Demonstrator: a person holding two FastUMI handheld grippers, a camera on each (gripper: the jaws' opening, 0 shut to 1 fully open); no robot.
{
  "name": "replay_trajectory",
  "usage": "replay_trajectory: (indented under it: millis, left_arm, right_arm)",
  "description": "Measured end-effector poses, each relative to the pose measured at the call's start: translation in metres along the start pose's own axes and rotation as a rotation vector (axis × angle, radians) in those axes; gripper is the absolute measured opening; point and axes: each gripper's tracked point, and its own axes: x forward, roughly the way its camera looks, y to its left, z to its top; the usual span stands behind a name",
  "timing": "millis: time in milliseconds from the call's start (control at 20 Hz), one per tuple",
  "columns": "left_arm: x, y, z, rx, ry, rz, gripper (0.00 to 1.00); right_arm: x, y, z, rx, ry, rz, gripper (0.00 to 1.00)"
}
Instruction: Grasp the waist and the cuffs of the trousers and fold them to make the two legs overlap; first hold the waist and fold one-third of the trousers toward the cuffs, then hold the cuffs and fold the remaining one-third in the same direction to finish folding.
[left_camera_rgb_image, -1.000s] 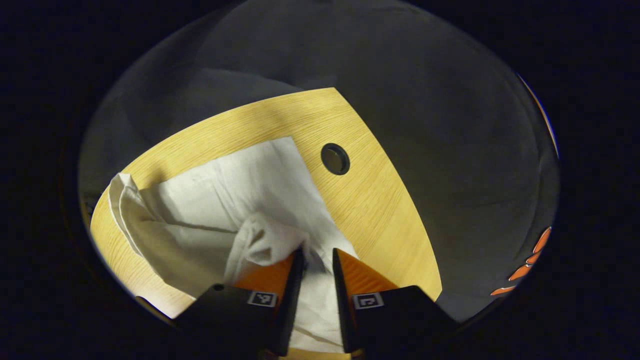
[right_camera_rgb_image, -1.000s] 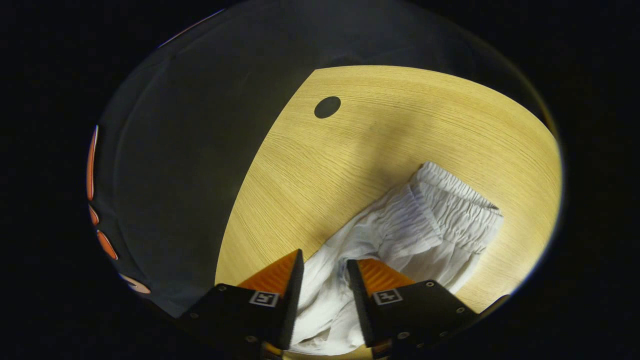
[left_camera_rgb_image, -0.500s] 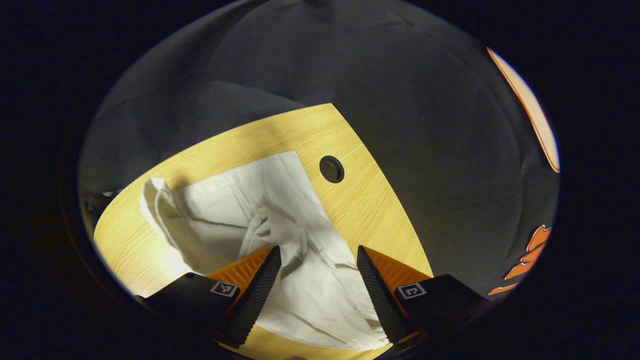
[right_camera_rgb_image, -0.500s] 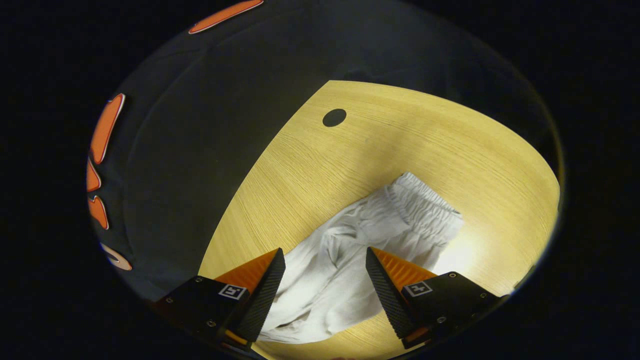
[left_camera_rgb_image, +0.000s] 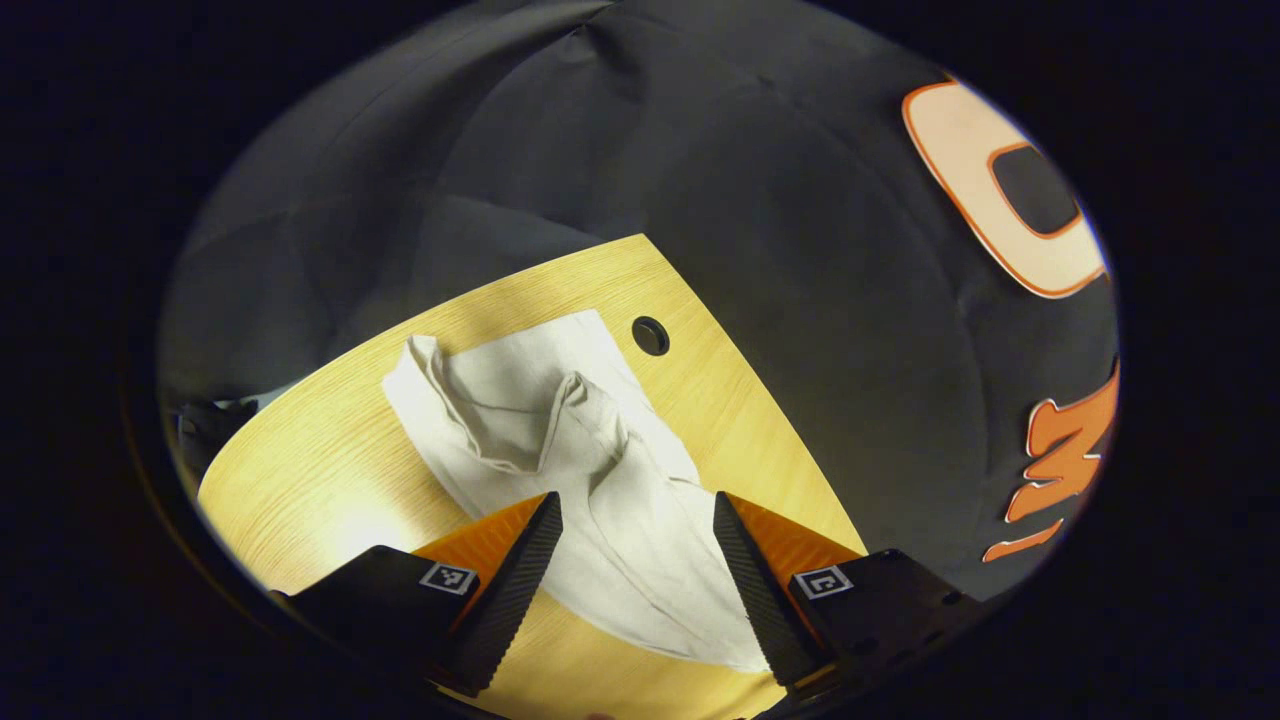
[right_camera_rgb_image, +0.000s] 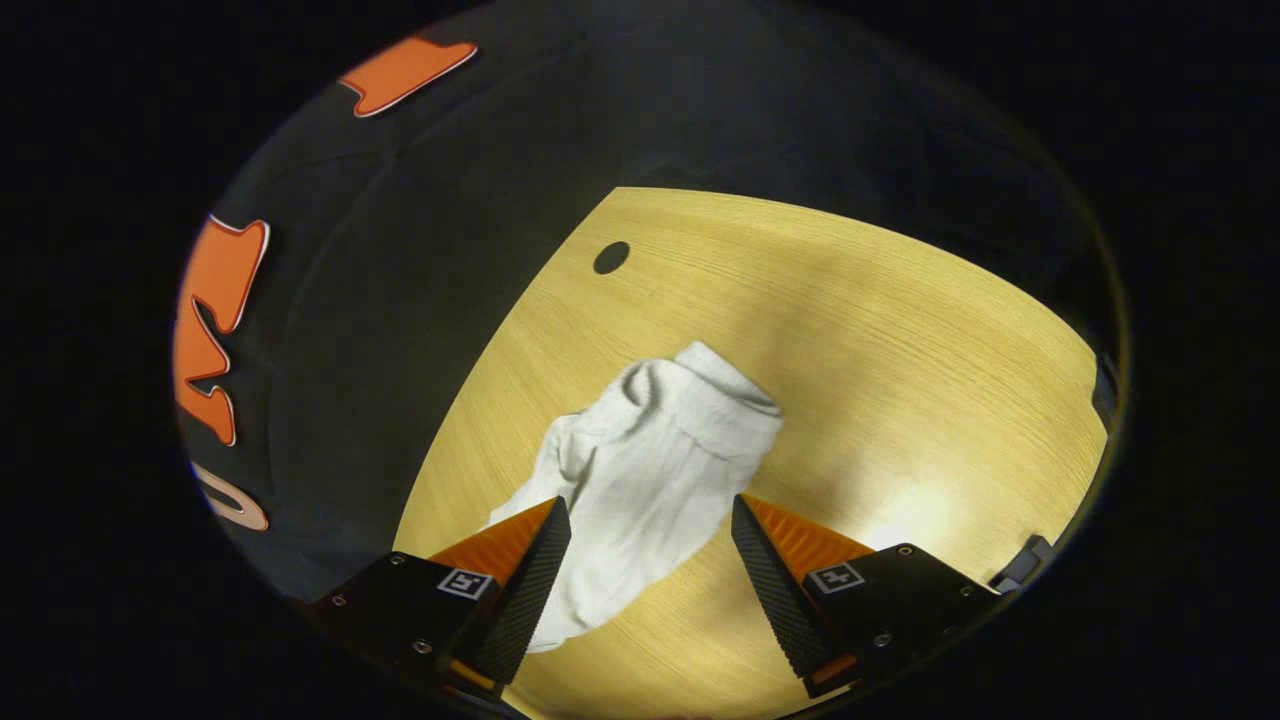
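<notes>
White trousers (left_camera_rgb_image: 560, 450) lie rumpled and partly folded on the wooden table (left_camera_rgb_image: 330, 470). In the left gripper view a raised ridge of cloth runs down their middle. My left gripper (left_camera_rgb_image: 637, 515) hangs open above the near end of the cloth, nothing between its fingers. In the right gripper view the trousers (right_camera_rgb_image: 640, 470) show their gathered elastic waist (right_camera_rgb_image: 715, 385) at the far end. My right gripper (right_camera_rgb_image: 650, 520) is open above their near part, holding nothing.
A round cable hole (left_camera_rgb_image: 650, 335) pierces the table near the trousers' far edge, the same cable hole (right_camera_rgb_image: 611, 257) appearing in the right gripper view. The table edge (left_camera_rgb_image: 760, 400) runs close beside the cloth. Black cloth walls surround the table.
Both grippers, shut on the trousers one second ago, have opened, let go of the cloth and lifted away; the trousers look smaller and lie on the table.
</notes>
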Motion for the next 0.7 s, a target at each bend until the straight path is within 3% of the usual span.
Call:
replay_trajectory:
  millis: [350, 700]
  left_arm:
    - [-0.036, -0.029, -0.009, 0.240, -0.121, -0.001, 0.99]
    - [-0.063, -0.055, 0.002, 0.428, -0.227, 0.036, 0.99]
  right_arm:
    - [0.011, -0.047, 0.003, 0.083, -0.010, 0.000, 0.98]
    - [0.042, -0.031, 0.023, 0.163, -0.010, 0.078, 0.98]
